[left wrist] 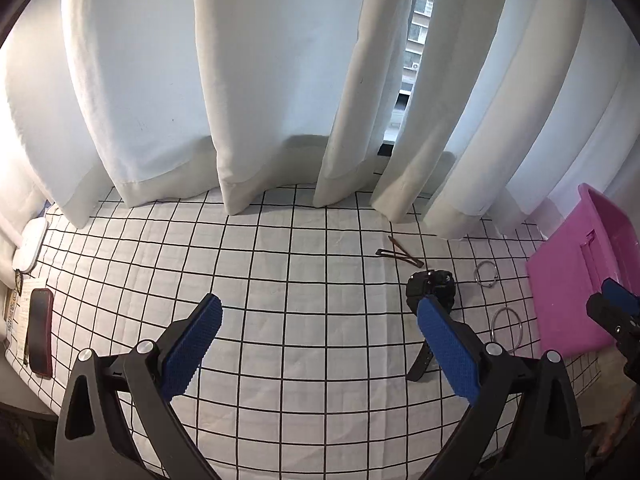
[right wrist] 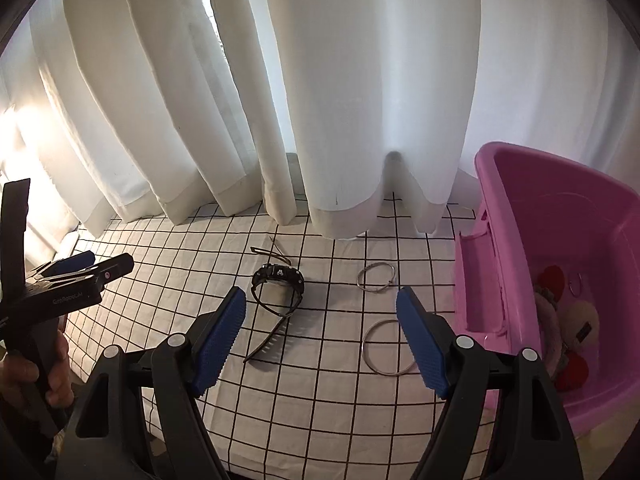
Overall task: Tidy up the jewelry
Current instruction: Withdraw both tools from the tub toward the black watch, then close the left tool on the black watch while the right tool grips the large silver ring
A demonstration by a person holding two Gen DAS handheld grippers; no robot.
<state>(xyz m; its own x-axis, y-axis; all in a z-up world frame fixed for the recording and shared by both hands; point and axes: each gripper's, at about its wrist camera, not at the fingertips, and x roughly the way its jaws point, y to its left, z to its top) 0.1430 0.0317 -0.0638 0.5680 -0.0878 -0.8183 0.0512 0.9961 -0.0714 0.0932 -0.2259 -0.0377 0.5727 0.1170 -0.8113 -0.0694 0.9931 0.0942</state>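
A checked cloth (left wrist: 280, 280) runs back to white curtains (left wrist: 260, 80); both claws, left (left wrist: 320, 344) and right (right wrist: 320, 336), gape wide and empty near the watch (right wrist: 278, 280), the pink bin (right wrist: 560, 240) at the right edge.

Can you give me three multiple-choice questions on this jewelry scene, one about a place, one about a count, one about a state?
1. Where does the black wristwatch lie?
A. inside the pink plastic bin
B. on the white grid-patterned cloth
C. between the right gripper's fingers

2. How many silver metal rings lie on the cloth?
A. one
B. two
C. four

3. How do the right gripper's jaws stand?
A. open, holding nothing
B. shut on a ring
C. shut on the watch

Answers:
1 B: the watch rests on the cloth, left of the pink plastic bin.
2 B: a smaller ring and a larger ring lie there.
3 A: the blue pads stand wide apart with only cloth between them.
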